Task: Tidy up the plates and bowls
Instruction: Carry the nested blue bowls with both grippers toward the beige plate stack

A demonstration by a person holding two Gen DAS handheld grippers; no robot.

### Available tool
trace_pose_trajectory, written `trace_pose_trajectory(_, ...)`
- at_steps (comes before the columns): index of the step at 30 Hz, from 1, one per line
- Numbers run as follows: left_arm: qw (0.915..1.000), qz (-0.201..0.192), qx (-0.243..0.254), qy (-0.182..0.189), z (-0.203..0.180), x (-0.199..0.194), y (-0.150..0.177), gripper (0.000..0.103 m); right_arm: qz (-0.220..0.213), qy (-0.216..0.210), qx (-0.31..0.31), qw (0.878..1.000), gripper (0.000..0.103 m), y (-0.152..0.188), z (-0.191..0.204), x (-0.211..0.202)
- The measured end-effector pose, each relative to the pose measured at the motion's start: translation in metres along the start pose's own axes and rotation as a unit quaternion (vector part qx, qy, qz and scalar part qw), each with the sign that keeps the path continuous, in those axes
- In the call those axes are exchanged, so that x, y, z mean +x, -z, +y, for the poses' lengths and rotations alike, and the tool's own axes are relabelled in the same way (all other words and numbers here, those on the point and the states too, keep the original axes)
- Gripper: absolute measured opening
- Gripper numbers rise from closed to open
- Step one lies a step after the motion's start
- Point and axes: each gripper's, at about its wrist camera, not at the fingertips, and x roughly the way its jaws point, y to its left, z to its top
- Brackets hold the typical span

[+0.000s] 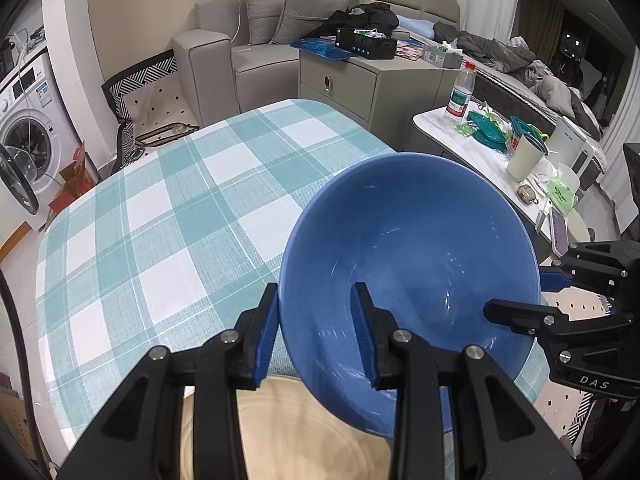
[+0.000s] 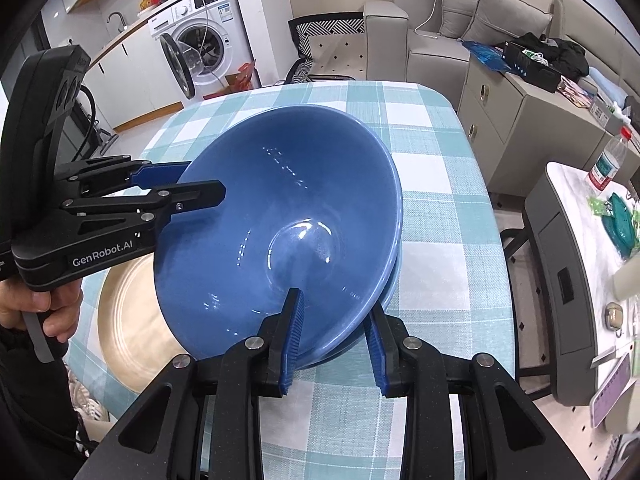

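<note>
Two grippers on one blue bowl (image 2: 280, 216) here, tilted above the checked tablecloth (image 1: 160, 208). The left gripper (image 1: 316, 320) pinches the near rim, one finger outside the wall and one inside. The right gripper (image 2: 334, 330) clamps the opposite rim the same way, and in its view a second blue rim shows just beneath the first, so it looks like two nested bowls. A beige plate (image 2: 132, 312) lies flat on the cloth below, partly under the bowl. A hand (image 2: 44, 308) grips the left handle
</note>
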Motion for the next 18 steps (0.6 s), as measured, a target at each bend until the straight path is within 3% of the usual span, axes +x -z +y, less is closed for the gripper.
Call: trace_pose_trajectory(18, 0.9999, 0.013, 0.007, 0.005, -0.0015, 0.006, 0.0072, 0.034, 0.01, 0.037, -0.032, 0.999, 0.034, -0.0031, 0.0059, 0.0038)
